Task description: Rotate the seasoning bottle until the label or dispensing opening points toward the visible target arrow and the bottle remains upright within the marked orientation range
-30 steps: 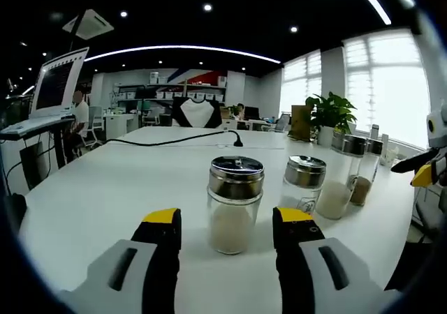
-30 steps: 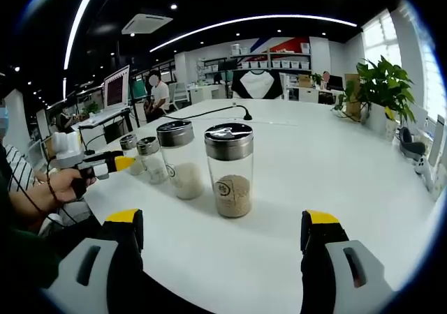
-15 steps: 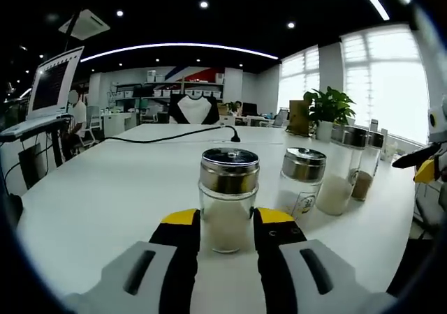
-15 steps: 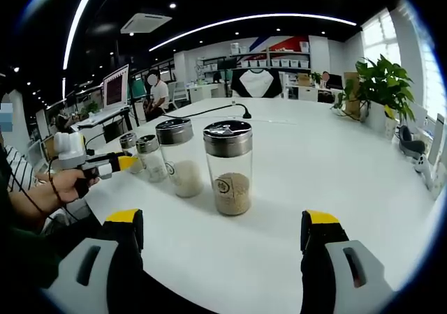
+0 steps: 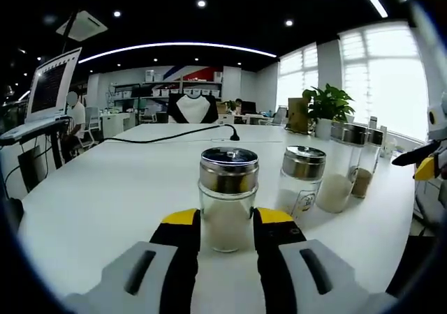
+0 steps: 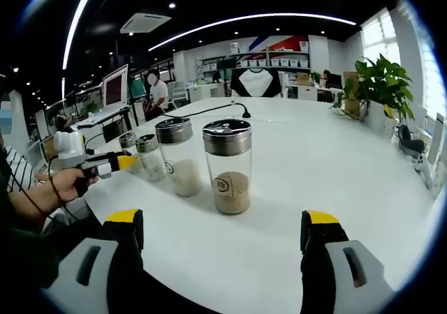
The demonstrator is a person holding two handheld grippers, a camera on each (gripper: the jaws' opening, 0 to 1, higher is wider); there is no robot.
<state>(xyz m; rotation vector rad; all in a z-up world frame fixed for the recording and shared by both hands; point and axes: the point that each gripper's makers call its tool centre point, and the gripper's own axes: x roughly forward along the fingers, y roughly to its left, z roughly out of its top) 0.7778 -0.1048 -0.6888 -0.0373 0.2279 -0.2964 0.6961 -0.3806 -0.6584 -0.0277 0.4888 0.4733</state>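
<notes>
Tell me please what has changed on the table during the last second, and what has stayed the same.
The left gripper has shut its fingers on the nearest seasoning bottle, the one with white contents; a second ago they stood wide apart on either side of it. The bottle is upright and has not visibly moved. The right gripper stays open, short of the bottle with brown contents. The other bottles have kept their places.

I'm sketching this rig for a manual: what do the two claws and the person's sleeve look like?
Each claw, left and right, has two light grey moulded arms with a dark slot, black inner faces and yellow tips. In the right gripper view, the left claw has a white box on top, and the person's sleeve is dark green.
</notes>
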